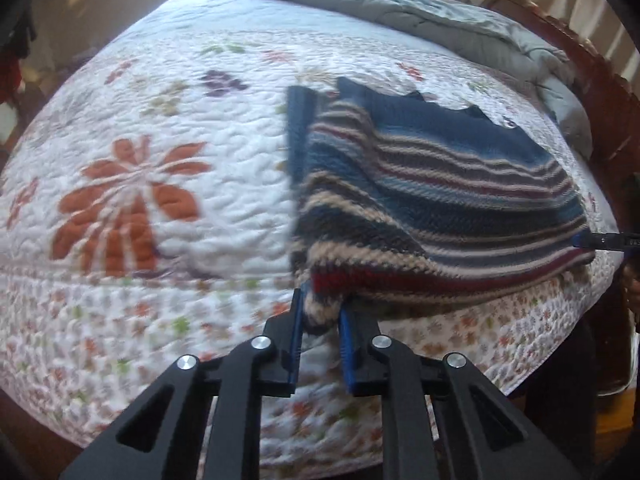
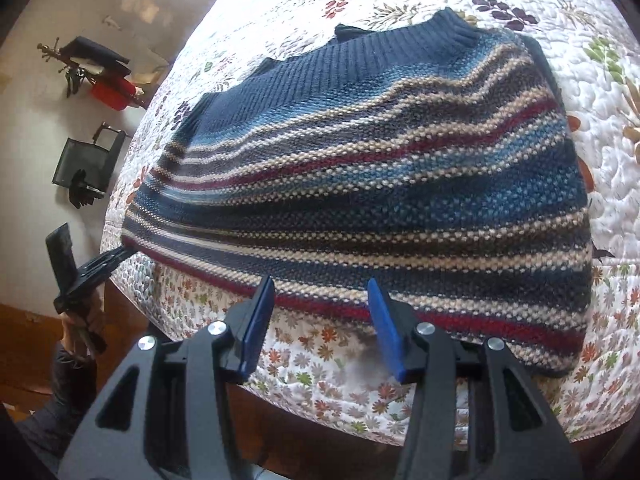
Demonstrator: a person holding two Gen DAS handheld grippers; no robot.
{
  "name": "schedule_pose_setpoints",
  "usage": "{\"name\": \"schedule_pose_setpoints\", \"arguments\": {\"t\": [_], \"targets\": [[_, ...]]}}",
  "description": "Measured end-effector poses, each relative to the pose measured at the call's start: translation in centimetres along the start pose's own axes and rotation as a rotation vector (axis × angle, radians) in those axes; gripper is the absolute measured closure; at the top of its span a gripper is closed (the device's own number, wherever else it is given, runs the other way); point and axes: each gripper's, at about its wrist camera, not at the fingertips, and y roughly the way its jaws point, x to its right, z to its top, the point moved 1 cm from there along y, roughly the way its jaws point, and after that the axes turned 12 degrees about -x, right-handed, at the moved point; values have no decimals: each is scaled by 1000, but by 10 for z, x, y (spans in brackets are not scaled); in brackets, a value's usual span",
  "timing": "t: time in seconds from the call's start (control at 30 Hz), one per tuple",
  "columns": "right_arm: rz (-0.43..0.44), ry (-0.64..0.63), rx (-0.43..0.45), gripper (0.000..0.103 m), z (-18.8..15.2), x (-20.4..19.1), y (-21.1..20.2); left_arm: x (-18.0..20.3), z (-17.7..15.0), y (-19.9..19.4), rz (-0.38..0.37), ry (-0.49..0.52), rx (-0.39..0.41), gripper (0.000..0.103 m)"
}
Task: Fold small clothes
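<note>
A knitted sweater [image 1: 440,200] [image 2: 380,184] with blue, beige and red stripes and a navy collar lies on the floral quilt [image 1: 180,240] [image 2: 340,364], its hem toward the bed's near edge. My left gripper [image 1: 320,308] is shut on a bunched corner of the hem, which is lifted a little. In the right wrist view the left gripper [image 2: 116,256] pinches that corner at the far left. My right gripper [image 2: 320,284] stands open, its blue pads either side of the hem's red stripe without pressing it. In the left wrist view the right gripper [image 1: 588,240] shows only its tips at the sweater's right edge.
A grey comforter [image 1: 440,20] is heaped at the bed's far end against a dark wooden headboard [image 1: 580,48]. Beside the bed, on the pale floor, lie a black mesh item [image 2: 84,168] and a red item [image 2: 112,92]. A sleeve and hand [image 2: 76,344] hold the left tool.
</note>
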Motion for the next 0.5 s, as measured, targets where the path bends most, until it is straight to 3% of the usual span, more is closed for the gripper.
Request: {"name": "schedule_pose_setpoints", "arguments": {"t": [0.07, 0.13, 0.23, 0.33, 0.47, 0.5], "targets": [[-16, 15, -17, 52, 0, 6, 4, -8, -4, 8, 16, -12, -43, 89], [-20, 34, -32, 52, 1, 12, 8, -6, -9, 15, 54, -8, -82, 99], [-8, 49, -34, 52, -4, 19, 8, -5, -12, 12, 89, 7, -97, 98], [-22, 52, -2, 52, -10, 22, -7, 0, -13, -16, 106, -13, -28, 92], [-84, 103, 83, 47, -16, 41, -50, 33, 8, -44, 89, 56, 52, 59], [-91, 114, 96, 45, -16, 46, -57, 42, 15, -45, 84, 79, 56, 59]]}}
